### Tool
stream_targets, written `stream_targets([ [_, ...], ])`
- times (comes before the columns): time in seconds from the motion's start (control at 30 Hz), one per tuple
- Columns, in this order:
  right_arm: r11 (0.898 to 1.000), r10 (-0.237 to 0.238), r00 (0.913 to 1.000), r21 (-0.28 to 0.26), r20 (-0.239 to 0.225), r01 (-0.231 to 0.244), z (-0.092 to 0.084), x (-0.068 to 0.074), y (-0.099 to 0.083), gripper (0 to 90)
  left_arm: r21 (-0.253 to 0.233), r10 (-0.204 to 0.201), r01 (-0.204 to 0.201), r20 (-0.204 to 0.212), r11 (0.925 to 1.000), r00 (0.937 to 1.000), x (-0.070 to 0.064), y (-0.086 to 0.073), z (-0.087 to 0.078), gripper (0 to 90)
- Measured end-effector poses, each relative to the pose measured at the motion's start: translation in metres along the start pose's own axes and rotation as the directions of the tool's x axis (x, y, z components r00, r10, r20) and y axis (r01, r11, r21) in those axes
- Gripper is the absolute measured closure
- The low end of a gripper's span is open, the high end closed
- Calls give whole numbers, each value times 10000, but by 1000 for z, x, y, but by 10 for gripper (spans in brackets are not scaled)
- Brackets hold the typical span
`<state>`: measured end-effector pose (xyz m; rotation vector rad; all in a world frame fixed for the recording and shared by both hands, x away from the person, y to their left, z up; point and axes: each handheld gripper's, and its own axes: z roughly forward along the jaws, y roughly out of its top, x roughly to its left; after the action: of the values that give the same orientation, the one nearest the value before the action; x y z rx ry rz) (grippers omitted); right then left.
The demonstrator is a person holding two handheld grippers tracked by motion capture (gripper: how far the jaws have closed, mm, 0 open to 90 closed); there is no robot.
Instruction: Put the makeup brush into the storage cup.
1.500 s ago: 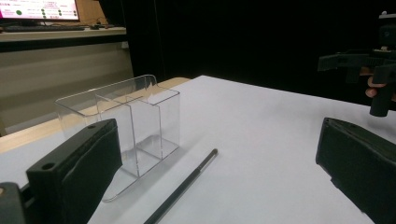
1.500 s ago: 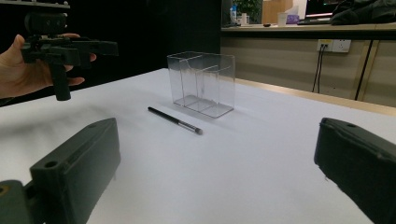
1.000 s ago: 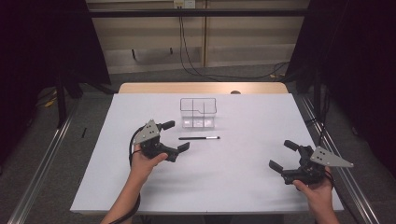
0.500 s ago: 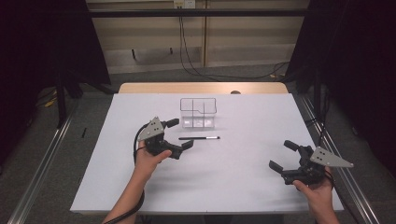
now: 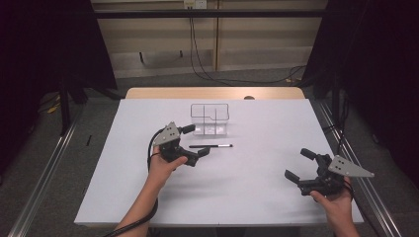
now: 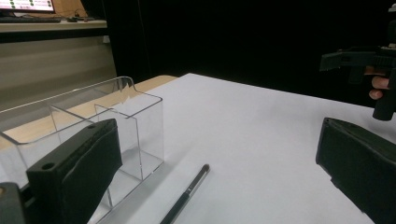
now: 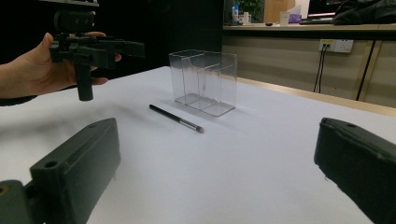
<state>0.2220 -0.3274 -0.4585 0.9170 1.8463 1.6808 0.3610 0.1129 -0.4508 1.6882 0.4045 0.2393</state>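
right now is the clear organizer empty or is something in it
Empty: the clear organizer stands upright, compartments bare; the brush lies flat on the table outside it.

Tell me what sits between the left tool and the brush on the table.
Nothing visible. The left tool hangs open at the brush handle's end, with bare white table under it. The clear organizer stands just beyond, off to the side.

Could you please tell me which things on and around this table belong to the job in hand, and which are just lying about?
In the job:
left gripper, open, nearest the brush
slim black brush
clear divided box

Just about:
right gripper, open, off to the side
cables on the floor behind the table
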Motion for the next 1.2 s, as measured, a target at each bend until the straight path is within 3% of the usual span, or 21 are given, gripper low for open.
stream_targets([
  [0.6,10000,-51,10000,6,-8,51,0,0,0,3,36,-200,199,213,9998,9996,4,-7,23,0],
  [1.2,10000,-43,10000,70,-28,43,-1,0,-1,3,82,-522,520,163,9986,9985,13,-11,39,0],
])
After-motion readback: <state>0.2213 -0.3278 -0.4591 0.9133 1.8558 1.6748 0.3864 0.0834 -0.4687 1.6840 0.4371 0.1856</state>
